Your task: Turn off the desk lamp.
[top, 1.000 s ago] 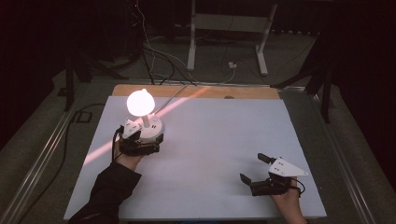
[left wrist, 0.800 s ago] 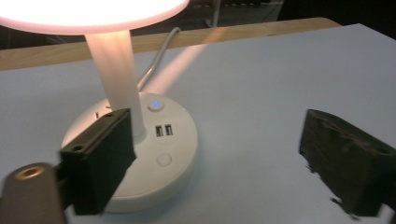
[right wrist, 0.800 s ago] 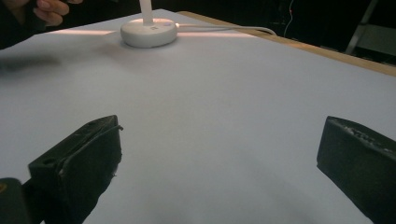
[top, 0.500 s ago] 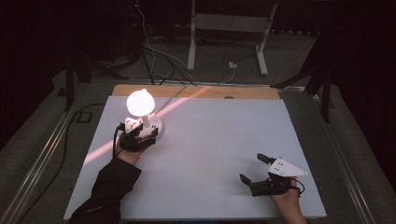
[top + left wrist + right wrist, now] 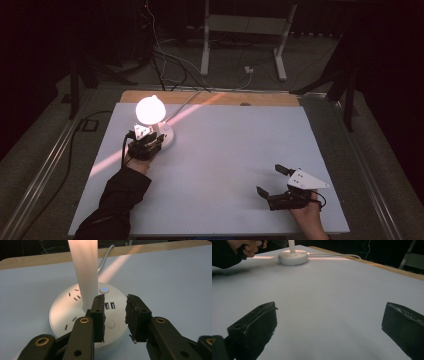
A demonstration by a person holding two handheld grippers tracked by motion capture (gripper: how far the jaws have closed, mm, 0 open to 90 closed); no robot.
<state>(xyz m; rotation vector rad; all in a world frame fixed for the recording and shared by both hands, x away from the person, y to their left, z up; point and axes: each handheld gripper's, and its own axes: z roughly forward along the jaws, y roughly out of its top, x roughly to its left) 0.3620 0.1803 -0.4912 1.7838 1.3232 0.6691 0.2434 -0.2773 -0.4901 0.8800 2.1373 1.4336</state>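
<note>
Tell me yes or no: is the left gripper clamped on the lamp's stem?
No. In the left gripper view the left gripper has its jaws apart over the lamp base, with the stem beside them, ungripped.

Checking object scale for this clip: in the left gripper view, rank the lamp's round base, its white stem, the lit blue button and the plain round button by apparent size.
1. Round base
2. White stem, cropped at the top
3. Plain round button
4. Blue button; the buttons look alike, and the plain one is nearer, so their order is unsure.
</note>
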